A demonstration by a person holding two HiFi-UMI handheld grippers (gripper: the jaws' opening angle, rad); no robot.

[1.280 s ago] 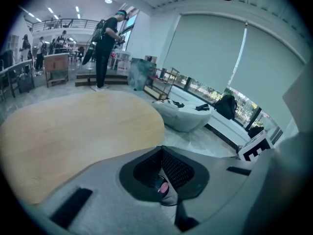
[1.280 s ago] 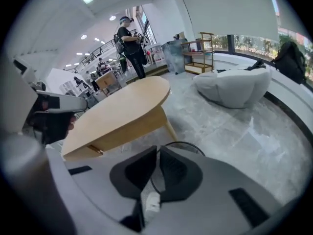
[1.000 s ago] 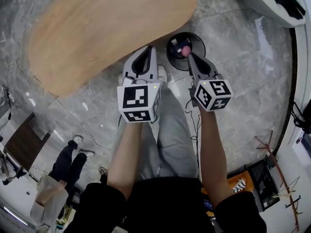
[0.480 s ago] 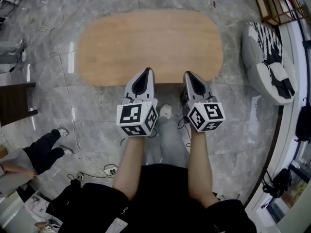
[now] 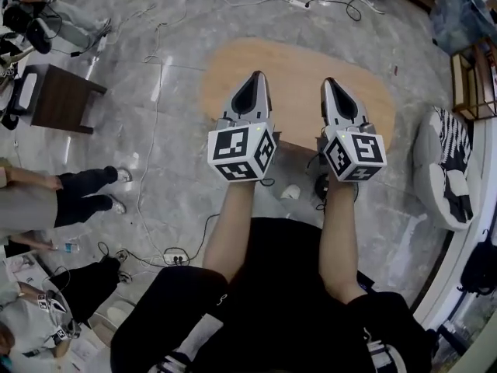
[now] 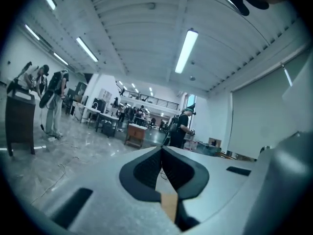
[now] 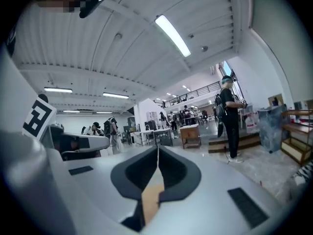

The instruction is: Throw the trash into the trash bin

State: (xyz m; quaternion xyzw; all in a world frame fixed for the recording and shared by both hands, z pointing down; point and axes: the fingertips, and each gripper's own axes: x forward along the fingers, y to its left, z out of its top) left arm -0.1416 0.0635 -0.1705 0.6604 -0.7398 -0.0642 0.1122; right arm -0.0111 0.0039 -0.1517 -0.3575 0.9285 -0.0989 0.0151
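Left gripper [image 5: 258,74] and right gripper [image 5: 328,81] were held side by side, long axes roughly parallel, both pointing away from the person over the near edge of the oval wooden table [image 5: 295,72]. Left gripper view: jaws together at the tips [image 6: 162,148], nothing between. Right gripper view: same, jaws closed [image 7: 157,147], empty. No trash could be made out in any view. A dark rounded thing [image 5: 321,186] sat on the floor just beside the person's white shoe [image 5: 291,192], mostly hidden under the right gripper's marker cube [image 5: 355,155]; whether it was the bin, and what was in it, could not be told. The tabletop looked bare. The floor [image 5: 175,142] was grey marble with cables running across it. A dark brown side table [image 5: 66,99] stood at the left and a black-and-white striped seat [image 5: 449,169] at the right. Bystanders' legs [image 5: 85,196] showed at the left edge. The gripper views looked level into a large hall with strip lights [image 6: 186,50], work tables and a standing person in black [image 7: 230,116].
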